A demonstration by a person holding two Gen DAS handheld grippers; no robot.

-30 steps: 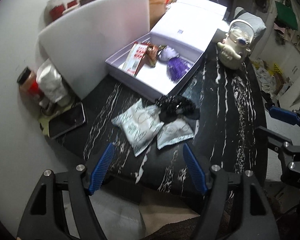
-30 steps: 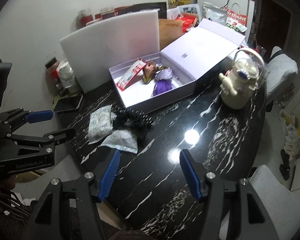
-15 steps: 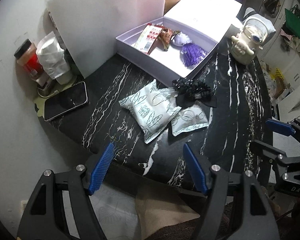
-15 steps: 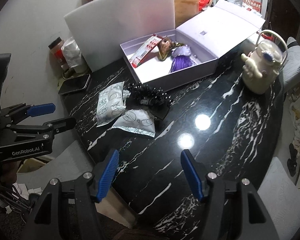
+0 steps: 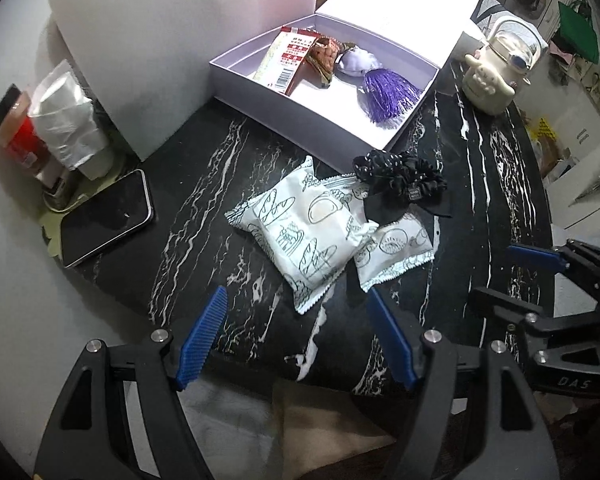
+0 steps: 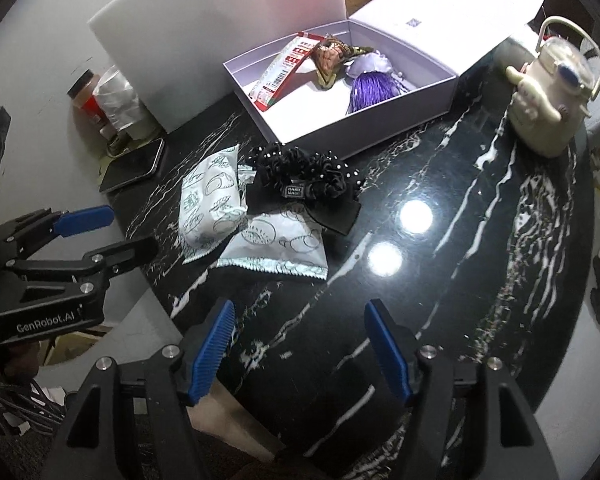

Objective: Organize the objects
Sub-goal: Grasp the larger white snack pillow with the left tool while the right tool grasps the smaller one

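Two white snack packets (image 5: 304, 232) (image 6: 276, 248) and a black dotted scrunchie (image 5: 400, 178) (image 6: 308, 176) lie on the black marble table (image 5: 220, 184), just in front of an open white box (image 5: 324, 120) (image 6: 380, 120). The box holds a red packet (image 5: 286, 58), a brown wrapped snack, a pale pouch and a purple tassel (image 5: 388, 98). My left gripper (image 5: 296, 340) is open and empty, hovering at the table's near edge below the packets. My right gripper (image 6: 300, 348) is open and empty over the table, nearer than the packets.
A cream teapot (image 6: 548, 92) stands at the right of the box. A phone (image 5: 104, 216), a red-labelled jar (image 5: 16, 132) and a bagged cup (image 5: 68, 128) sit at the left by a white foam board (image 5: 172, 36). The table edge runs just beneath both grippers.
Both grippers have moved forward toward the packets and box, which now appear larger and closer. Both stay open. Nothing on the table has moved.
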